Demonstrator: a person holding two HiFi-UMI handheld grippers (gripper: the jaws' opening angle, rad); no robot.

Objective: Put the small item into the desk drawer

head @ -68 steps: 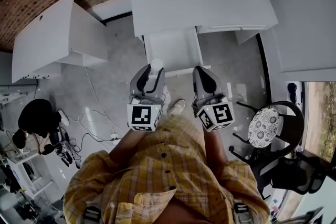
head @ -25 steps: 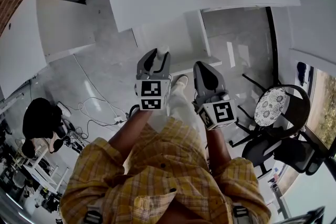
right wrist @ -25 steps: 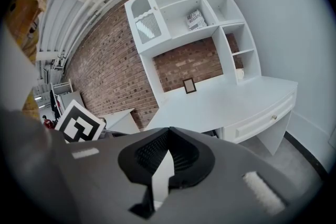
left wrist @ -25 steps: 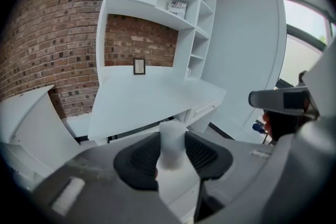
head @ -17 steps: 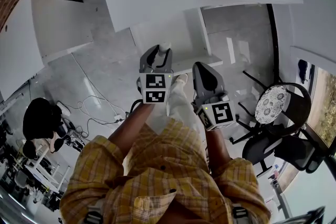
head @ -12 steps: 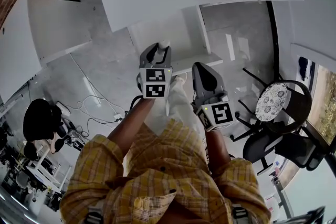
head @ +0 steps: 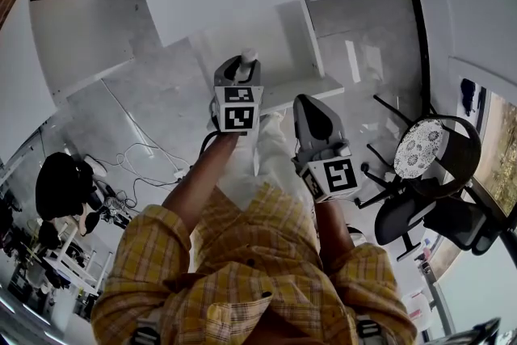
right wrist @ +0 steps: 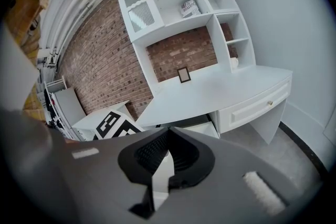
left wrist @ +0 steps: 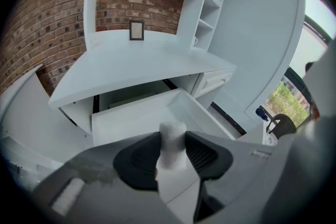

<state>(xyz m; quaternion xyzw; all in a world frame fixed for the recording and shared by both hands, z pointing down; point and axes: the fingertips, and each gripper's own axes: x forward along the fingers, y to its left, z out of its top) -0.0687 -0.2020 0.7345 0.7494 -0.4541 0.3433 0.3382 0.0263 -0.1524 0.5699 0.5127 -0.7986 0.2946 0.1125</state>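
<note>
My left gripper (left wrist: 172, 148) is clamped on the small white cylinder (left wrist: 172, 132). The cylinder stands upright between the jaws, its top poking out past their tips. Ahead of those jaws and below them, the desk drawer (left wrist: 131, 115) stands open under the white desk (left wrist: 136, 68). My right gripper (right wrist: 167, 136), just beside the left one, has its jaws pressed together at the tips, with nothing caught between them.
</note>
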